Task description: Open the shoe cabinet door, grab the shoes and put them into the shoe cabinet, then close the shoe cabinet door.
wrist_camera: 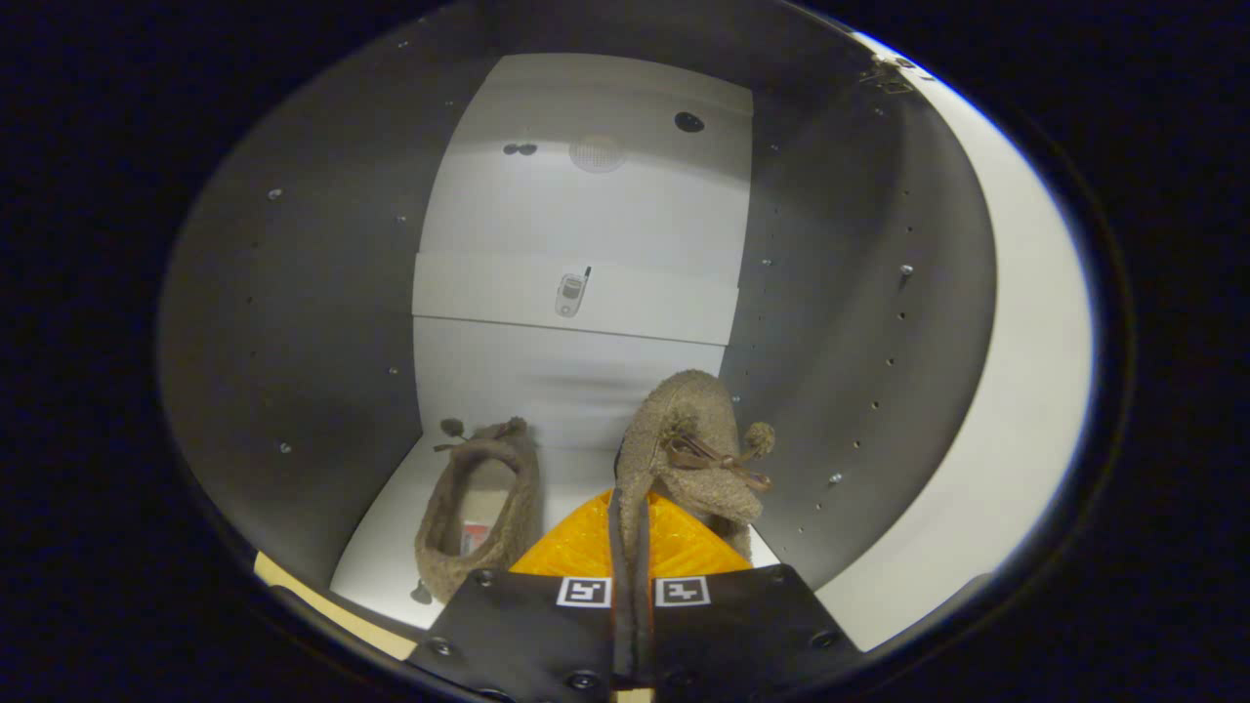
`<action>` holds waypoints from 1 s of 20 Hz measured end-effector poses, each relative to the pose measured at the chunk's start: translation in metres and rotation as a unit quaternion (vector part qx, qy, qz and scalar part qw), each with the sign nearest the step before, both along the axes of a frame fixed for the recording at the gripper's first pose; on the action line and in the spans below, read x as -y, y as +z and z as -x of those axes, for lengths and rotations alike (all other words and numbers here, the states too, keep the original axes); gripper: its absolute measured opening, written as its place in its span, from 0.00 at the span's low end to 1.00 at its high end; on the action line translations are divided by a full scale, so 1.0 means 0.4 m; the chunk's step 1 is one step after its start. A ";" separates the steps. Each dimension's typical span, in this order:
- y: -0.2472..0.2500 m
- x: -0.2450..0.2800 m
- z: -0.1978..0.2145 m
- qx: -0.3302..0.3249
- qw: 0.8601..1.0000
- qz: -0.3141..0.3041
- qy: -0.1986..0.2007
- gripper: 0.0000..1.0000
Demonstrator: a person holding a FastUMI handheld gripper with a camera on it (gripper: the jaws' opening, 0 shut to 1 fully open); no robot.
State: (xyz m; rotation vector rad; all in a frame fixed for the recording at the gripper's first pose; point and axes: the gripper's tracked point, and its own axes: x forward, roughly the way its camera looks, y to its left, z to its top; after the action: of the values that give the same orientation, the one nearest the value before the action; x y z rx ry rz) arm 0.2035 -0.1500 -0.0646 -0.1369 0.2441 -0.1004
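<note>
I look into the open shoe cabinet, with dark side walls and a white back panel. One brown fuzzy slipper lies on the white bottom shelf, left of my fingers, its toe toward the back. A second brown slipper with a bow and pompoms hangs toe-up just ahead of my fingers. My gripper is shut on the edge of its opening, both fingers pressing the thin brown rim. The slipper is held above the shelf, beside the right wall.
The cabinet's right side wall with peg holes stands close to the held slipper. The white open door shows past it on the right. A shelf strip crosses the back panel higher up.
</note>
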 end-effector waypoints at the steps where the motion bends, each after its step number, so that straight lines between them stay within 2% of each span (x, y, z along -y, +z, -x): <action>1: 0.000 0.002 -0.010 -0.002 1.000 0.000 -0.004 0.02; 10: -0.049 0.035 -0.075 -0.030 0.999 0.001 -0.026 0.04; 12: -0.051 0.035 -0.075 -0.032 0.999 -0.001 -0.025 0.08; 14: -0.045 0.032 -0.074 -0.026 0.999 0.001 -0.024 0.20; 15: -0.039 0.024 -0.073 -0.021 0.999 0.002 -0.024 0.20; 16: -0.040 0.030 -0.072 -0.020 0.999 0.004 -0.026 0.21; 18: -0.044 0.025 -0.067 -0.023 0.999 0.004 -0.025 0.12; 20: -0.049 0.022 -0.057 -0.026 0.999 0.003 -0.025 0.11</action>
State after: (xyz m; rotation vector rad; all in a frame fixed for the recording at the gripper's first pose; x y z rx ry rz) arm 0.2264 -0.1587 -0.0842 -0.1403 0.2987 -0.1468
